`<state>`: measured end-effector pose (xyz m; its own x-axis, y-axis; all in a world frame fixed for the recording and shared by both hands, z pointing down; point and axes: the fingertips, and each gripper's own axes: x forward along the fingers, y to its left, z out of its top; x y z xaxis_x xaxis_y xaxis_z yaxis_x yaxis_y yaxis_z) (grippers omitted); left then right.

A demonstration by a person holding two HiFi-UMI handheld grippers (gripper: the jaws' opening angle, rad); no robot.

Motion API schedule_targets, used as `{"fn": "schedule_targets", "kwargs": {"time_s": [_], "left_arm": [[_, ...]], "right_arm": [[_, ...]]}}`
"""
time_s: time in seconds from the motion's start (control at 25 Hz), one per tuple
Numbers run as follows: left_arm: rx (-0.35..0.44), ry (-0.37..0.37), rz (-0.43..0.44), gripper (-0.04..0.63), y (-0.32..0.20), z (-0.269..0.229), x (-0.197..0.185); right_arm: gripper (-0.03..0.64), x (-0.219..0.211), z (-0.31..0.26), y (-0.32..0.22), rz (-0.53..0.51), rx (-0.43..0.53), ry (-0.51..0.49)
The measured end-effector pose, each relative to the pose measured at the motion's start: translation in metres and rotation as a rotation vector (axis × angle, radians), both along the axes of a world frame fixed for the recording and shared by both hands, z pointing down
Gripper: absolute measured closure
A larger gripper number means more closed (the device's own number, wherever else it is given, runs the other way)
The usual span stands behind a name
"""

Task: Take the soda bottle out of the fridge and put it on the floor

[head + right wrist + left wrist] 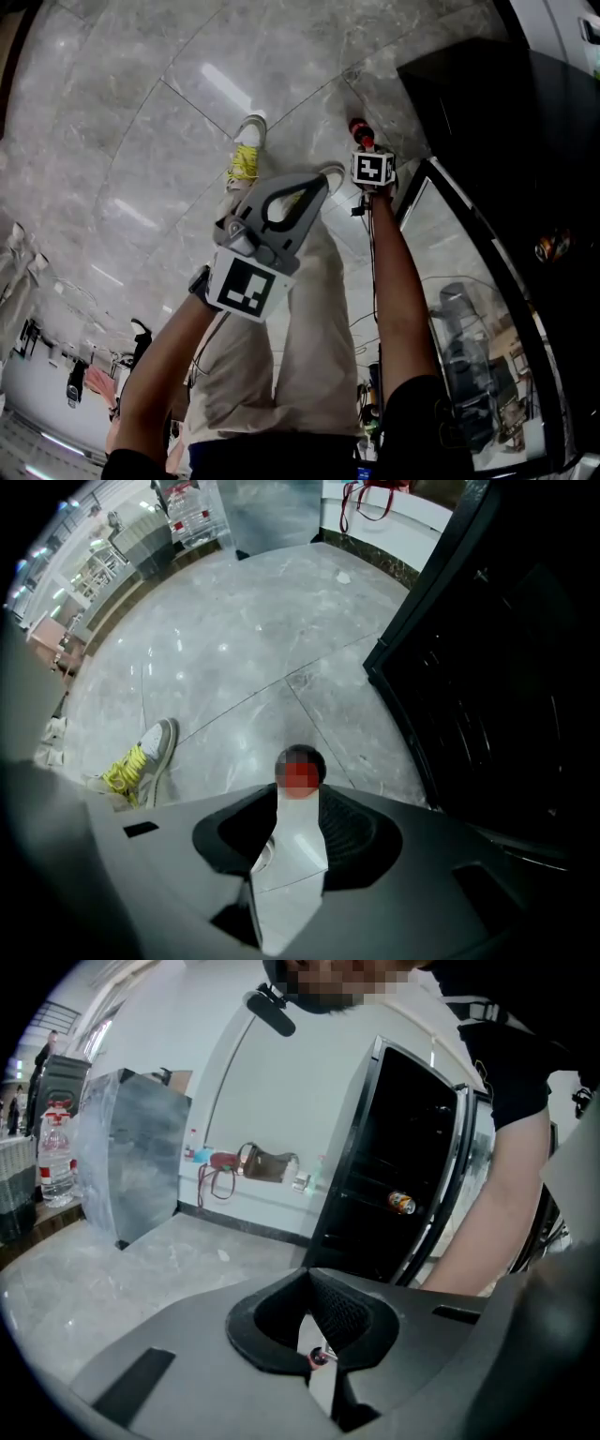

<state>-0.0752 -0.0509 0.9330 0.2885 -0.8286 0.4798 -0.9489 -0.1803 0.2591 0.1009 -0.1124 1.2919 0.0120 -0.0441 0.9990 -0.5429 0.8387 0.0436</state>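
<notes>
The soda bottle, dark with a red cap, is upright just above or on the grey tiled floor; I cannot tell which. It is in front of the open black fridge. My right gripper points down over it, shut on its top. In the right gripper view the cap of the bottle shows at the tips of that gripper. My left gripper is held over the person's legs. Its tips meet, shut and empty. In its own view the left gripper points towards the fridge.
The fridge's glass door stands open at the right, beside the right arm. A can lies on a shelf inside. The person's shoes stand on the floor left of the bottle. A grey box and water bottles stand farther off.
</notes>
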Motion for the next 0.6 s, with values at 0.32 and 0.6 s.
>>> {"fn": "schedule_targets", "kwargs": {"time_s": [0.32, 0.6], "left_arm": [[-0.004, -0.027, 0.072, 0.577, 0.008, -0.085, 0.013], [0.046, -0.056, 0.132, 0.577, 0.014, -0.24, 0.019]], "right_arm": [[0.545, 0.021, -0.129, 0.005, 0.224, 0.074, 0.032], [0.614, 0.012, -0.336, 0.017, 0.358, 0.129, -0.147]]}}
